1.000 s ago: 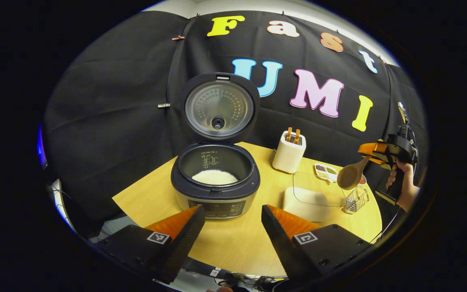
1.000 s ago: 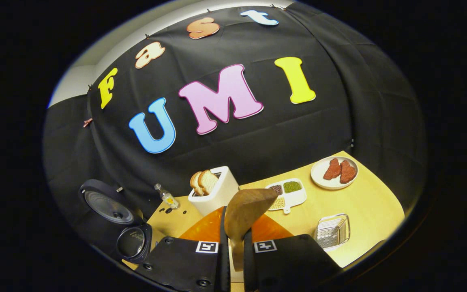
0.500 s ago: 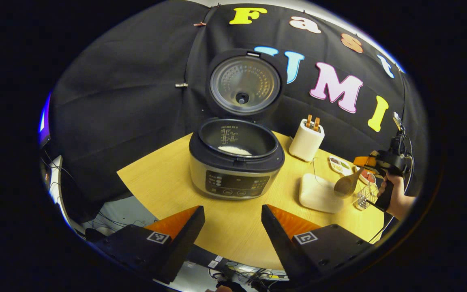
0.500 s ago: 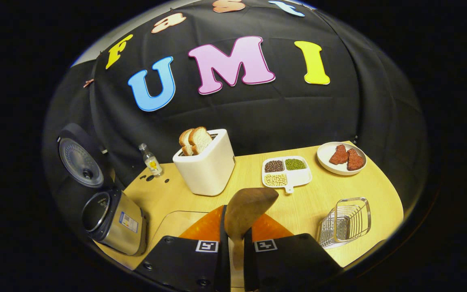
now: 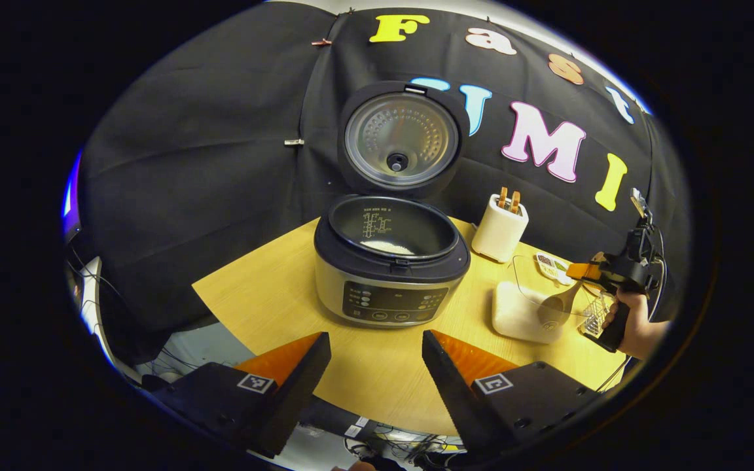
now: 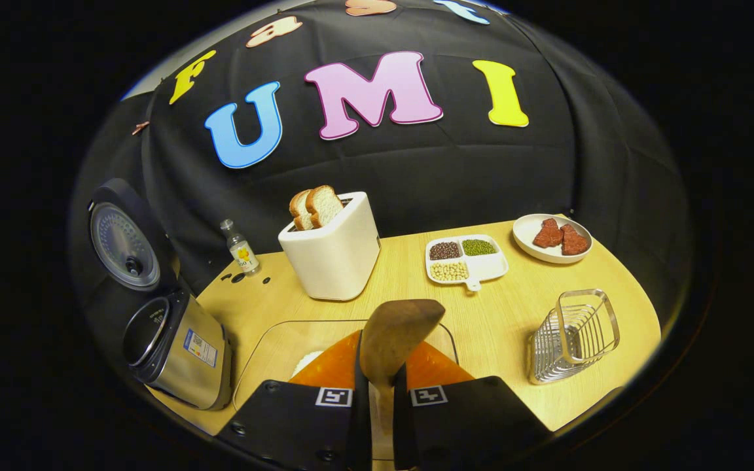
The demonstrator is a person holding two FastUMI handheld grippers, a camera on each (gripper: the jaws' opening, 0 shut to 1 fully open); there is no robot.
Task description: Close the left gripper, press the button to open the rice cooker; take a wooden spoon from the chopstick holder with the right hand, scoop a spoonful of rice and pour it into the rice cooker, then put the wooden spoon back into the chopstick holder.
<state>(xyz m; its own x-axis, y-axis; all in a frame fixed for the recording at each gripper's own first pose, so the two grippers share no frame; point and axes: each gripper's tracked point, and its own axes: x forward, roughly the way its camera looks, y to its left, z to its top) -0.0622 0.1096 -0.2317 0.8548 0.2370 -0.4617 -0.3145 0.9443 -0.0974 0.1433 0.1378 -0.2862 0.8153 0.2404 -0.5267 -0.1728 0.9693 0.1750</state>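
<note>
Your left gripper [image 5: 377,366] hangs wide and empty before the open rice cooker [image 5: 391,261]. Your right gripper [image 6: 377,418] clamps the wooden spoon [image 6: 395,340], handle along the fingers, bowl just above the clear rice container [image 6: 272,356]; the chopstick holder [image 6: 573,337] stands rightward.

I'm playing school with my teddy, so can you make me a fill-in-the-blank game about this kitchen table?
1. The rice cooker has its lid standing ____.
2. The right gripper is shut on a wooden ____.
3. Two slices of bread stick out of the white ____.
4. The left gripper holds ____ between its fingers.

Missing words: open; spoon; toaster; nothing
</note>
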